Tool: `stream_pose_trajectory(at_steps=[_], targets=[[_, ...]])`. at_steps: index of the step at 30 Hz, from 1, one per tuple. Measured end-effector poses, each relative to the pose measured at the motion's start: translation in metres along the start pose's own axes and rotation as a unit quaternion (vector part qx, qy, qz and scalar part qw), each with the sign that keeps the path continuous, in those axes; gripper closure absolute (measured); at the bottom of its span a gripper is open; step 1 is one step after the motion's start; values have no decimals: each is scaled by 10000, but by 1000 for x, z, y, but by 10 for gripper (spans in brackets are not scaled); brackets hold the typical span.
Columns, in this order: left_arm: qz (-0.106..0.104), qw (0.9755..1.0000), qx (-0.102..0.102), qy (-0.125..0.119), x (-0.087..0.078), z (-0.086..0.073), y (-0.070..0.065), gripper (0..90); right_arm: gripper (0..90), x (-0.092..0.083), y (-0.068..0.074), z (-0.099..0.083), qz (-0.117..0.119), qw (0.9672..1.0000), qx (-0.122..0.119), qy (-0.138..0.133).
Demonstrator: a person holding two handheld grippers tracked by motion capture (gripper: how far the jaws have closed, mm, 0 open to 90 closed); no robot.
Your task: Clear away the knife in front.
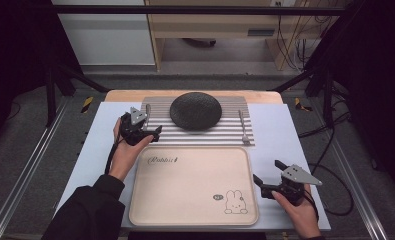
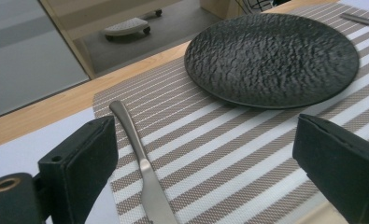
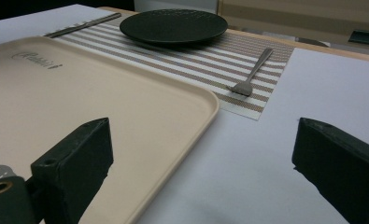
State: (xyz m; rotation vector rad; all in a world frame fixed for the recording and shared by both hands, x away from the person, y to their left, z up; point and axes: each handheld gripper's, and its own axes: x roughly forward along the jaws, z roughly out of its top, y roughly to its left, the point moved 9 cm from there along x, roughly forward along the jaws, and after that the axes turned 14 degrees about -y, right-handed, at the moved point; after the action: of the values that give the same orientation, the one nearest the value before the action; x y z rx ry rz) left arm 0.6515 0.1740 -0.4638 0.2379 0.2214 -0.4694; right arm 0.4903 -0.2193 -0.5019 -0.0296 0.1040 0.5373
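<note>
A black textured plate (image 1: pixel 195 111) sits on a striped placemat (image 1: pixel 225 136) at the back of the table. On the mat's left lies a knife (image 2: pixel 140 158), and a fork (image 1: pixel 244 127) on its right. My left gripper (image 1: pixel 152 125) stands open at the mat's left edge, over the knife's blade end, facing the plate (image 2: pixel 272 53). A beige tray (image 1: pixel 190 185) lies in front of the mat. Open and holding nothing, my right gripper (image 1: pixel 267 171) hovers just off the tray's right rim (image 3: pixel 191 112); fork (image 3: pixel 252 72) and plate (image 3: pixel 173 25) lie beyond it.
A pale sheet (image 1: pixel 280 125) covers the wooden table (image 1: pixel 135 94). The tray carries a rabbit drawing (image 1: pixel 235 202) at its near right corner. Metal rails run along both sides, with cables on the floor to the right (image 1: pixel 335 175). A wheeled base (image 2: pixel 126 27) stands behind the table.
</note>
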Motion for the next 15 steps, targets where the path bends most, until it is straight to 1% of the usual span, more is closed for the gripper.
stream_pose_trajectory(at_steps=[1, 3, 4, 7, 8, 10, 11, 12, 13, 14, 15], targets=[[0, 10000, 0, 0, 0, 0, 0, 66, 55, 0, 0, 0, 2, 10000, -7, 2], [15, 9999, 100, 102, 8, -6, 4, 65, 54, 0, 0, 0, -19, 10000, 52, 15], [30, 9999, 103, 122, 10, -7, 5, 65, 54, 0, 0, 0, -24, 10000, 41, 4], [129, 9998, 37, 133, 16, -10, 12, 67, 54, -1, -2, 0, -42, 10000, 52, -5], [129, 9998, 37, 133, 16, -10, 12, 69, 54, -1, -2, 0, -42, 10000, 52, -5], [174, 9997, 20, 191, 19, -13, 16, 69, 54, -1, -2, 0, -29, 10000, 55, -13], [183, 9996, -20, 196, 20, -14, 18, 68, 53, -1, -2, 0, -22, 10000, 54, -15], [193, 9994, -248, 138, 22, -13, 19, 76, 52, -1, -1, 0, -7, 10000, 70, -4], [204, 9992, -339, 99, 22, -11, 19, 78, 52, -1, -1, 0, -2, 10000, 77, 3], [204, 9992, -339, 99, 22, -11, 19, 78, 52, -1, -1, 0, -2, 10000, 77, 3], [246, 9992, -318, 77, 23, -9, 21, 80, 50, 0, 0, -1, 16, 10000, 83, 12]])
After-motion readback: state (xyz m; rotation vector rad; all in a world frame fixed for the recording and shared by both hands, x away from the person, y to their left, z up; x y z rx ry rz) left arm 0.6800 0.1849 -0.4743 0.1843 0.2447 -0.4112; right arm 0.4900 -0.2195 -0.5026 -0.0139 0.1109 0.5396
